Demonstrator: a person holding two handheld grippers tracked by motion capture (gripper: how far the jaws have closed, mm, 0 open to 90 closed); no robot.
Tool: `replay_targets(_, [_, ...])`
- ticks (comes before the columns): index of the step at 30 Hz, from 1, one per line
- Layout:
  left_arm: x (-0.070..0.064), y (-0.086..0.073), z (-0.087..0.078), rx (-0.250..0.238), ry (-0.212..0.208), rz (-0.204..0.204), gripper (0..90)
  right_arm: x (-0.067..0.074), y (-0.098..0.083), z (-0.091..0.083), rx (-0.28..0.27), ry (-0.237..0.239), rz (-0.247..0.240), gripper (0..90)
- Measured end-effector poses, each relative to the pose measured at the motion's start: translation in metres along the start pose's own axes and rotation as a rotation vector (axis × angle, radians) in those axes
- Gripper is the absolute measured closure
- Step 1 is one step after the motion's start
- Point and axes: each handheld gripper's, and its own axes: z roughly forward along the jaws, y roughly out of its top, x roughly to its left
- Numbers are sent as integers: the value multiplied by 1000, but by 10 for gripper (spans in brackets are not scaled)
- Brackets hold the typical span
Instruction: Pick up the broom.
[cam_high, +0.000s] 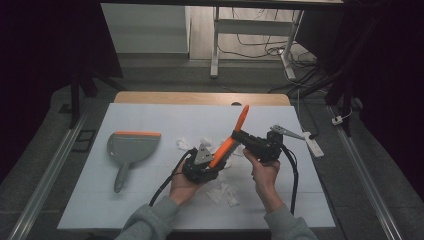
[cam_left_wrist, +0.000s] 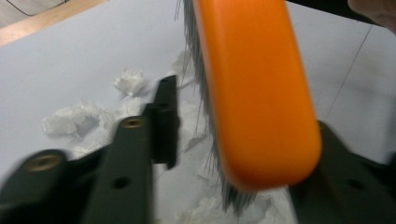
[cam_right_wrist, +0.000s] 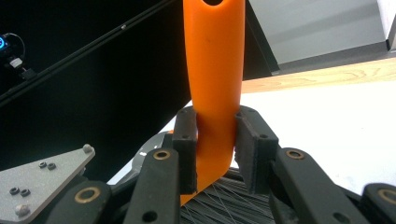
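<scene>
table: wooden, its far edge showing beyond the white mat.
mat: white sheet covering most of the table, with all the things on it or above it.
dustpan: grey with an orange lip, lying flat on the mat's left part, its handle pointing toward my side, well apart from my hands.
brush: orange back and handle, grey bristles, held tilted above the mat's middle, with the handle rising away from me and to the right. in the left gripper view its rounded orange head sits right in front of my left jaws with bristles hanging under it. in the right gripper view the handle stands upright between my right jaws.
right gripper: in my right hand, its jaws clamped on the brush handle, one pad pressed to each side, bristles visible below them.
left gripper: in my left hand, low beside the brush head. its jaws stand apart, one on each side of the head. i cannot tell if they touch it.
paper scraps: crumpled white bits, some on the mat near my hands, more beyond the brush near the mat's middle. in the left gripper view a cluster lies under and left of the bristles.
white strip: small flat object at the mat's right edge, too small to identify.
</scene>
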Motion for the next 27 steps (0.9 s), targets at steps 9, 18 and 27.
replay_targets(9, [14, -1, -9, 29, 12, -9, 806, 0, -4, 6, 20, 24, 11, 695])
replay_targets(18, [42, -5, -39, 41, -2, -51, 808, 6, 8, -2, 72, 4, -144, 423])
replay_targets(27, [61, -4, -64, 89, -31, -44, 807, 4, 16, -7, 276, -87, -305, 240])
